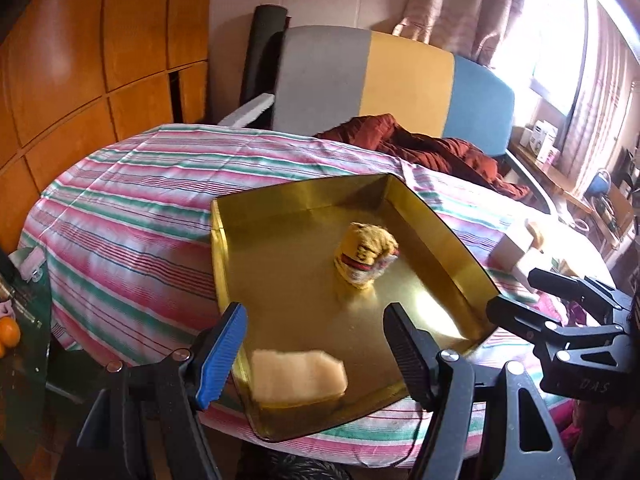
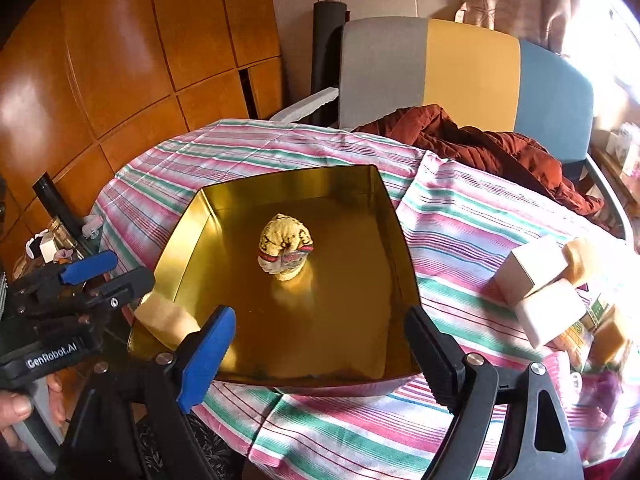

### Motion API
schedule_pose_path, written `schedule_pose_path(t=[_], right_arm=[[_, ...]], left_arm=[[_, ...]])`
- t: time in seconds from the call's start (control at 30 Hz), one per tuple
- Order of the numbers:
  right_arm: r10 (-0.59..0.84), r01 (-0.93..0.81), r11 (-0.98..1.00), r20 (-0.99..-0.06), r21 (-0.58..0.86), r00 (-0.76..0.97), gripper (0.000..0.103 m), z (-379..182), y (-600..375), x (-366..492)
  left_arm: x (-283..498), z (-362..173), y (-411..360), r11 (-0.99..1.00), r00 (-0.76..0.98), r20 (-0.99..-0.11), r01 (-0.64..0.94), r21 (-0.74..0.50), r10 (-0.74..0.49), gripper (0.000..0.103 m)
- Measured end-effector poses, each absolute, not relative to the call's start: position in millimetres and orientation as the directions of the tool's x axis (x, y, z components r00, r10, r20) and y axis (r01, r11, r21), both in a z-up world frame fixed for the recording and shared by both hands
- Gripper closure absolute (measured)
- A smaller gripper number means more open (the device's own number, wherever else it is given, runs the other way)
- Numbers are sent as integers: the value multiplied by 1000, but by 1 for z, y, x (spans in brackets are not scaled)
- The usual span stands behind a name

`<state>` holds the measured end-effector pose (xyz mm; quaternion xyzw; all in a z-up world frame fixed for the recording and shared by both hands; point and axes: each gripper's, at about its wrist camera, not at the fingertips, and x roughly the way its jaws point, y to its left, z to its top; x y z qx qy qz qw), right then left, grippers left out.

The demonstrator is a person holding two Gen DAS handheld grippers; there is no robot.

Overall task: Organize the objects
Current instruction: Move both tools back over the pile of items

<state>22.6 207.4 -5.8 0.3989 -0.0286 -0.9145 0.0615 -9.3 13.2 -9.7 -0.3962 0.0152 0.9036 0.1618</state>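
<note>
On left claw (image 2: 106,274): "GenRobot.AI".

Pale block (image 1: 298,376) in tray (image 1: 280,216) blurred, its kind indeterminate. Boxes (image 2: 548,292) at worktop's right blurred, labels illegible. Hand (image 2: 16,412) cut off by frame edge.

Two markings can be read. On the black body of the left hand-held gripper (image 2: 108,280), at the near left edge of the right wrist view, white letters spell "GenRobot.AI". On the black body of the right hand-held gripper (image 1: 560,292), at the right of the left wrist view, pale letters show upside down, roughly "DAS". The rolled cloth bundle (image 1: 366,256) in the gold tray (image 1: 304,196) carries dark print, too blurred to read.
</note>
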Motion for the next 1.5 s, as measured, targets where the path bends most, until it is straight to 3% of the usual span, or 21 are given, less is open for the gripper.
schedule_pose_path(t=[0.3, 0.63, 1.07, 1.27, 1.5], right_arm=[[-104, 15, -992, -735, 126, -670, 16, -13, 237, 33], [28, -171, -978, -733, 122, -680, 15, -12, 314, 56], [337, -598, -789, -715, 140, -612, 8, 4, 493, 131], [286, -648, -705, -720, 290, -633, 8, -11, 531, 146], [262, -627, -694, -688, 353, -677, 7, -13, 535, 146]], left_arm=[[-12, -21, 30, -926, -563, -758, -350, -143, 330, 32], [-3, -15, 86, -833, -478, -761, -534, -143, 437, 33], [44, -20, 235, -410, -182, -788, -907, -97, 588, 32], [53, -35, 299, -237, -72, -822, -968, -78, 564, 32], [48, -60, 361, -110, -8, -865, -992, -55, 502, 31]])
